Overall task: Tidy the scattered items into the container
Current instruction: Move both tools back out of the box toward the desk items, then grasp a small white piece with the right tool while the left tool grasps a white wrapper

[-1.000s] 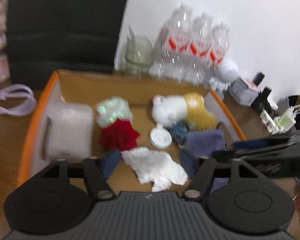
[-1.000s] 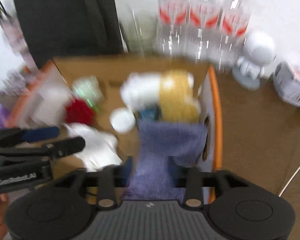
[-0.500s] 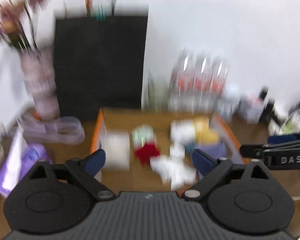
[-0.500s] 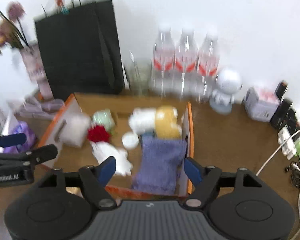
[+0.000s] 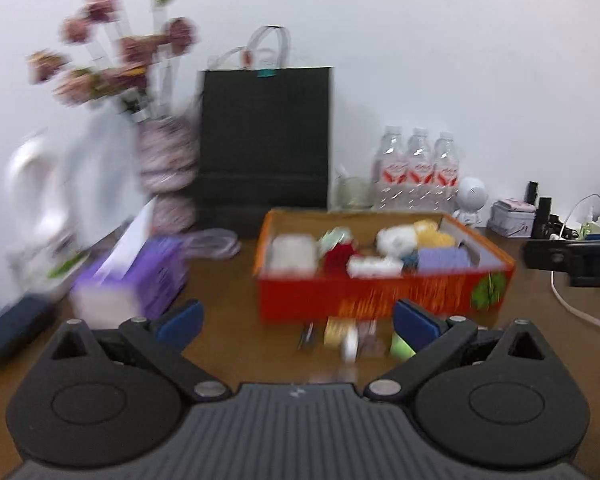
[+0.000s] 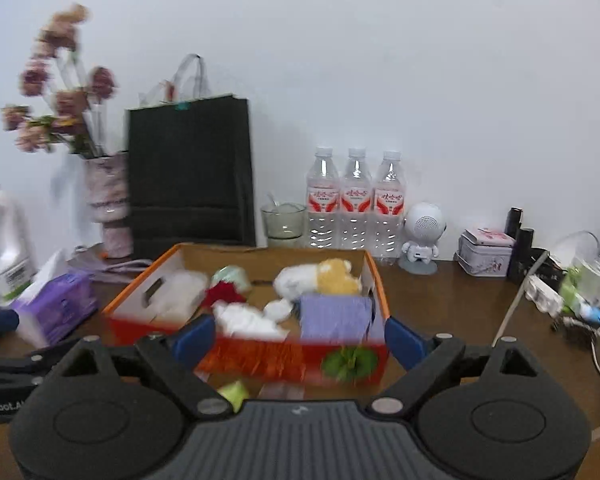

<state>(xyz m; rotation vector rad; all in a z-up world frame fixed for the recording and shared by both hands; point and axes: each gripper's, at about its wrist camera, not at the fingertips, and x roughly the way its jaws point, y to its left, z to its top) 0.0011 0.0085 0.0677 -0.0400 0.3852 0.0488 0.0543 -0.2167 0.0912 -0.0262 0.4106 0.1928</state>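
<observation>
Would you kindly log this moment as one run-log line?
left gripper: open, empty | right gripper: opening, empty | box: filled | small items: outside box

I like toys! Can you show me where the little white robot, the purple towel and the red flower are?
little white robot (image 6: pixel 423 226), right wrist view, on its round head.
purple towel (image 6: pixel 334 316), right wrist view, on its folded front.
red flower (image 6: pixel 223 293), right wrist view, on its petals.
</observation>
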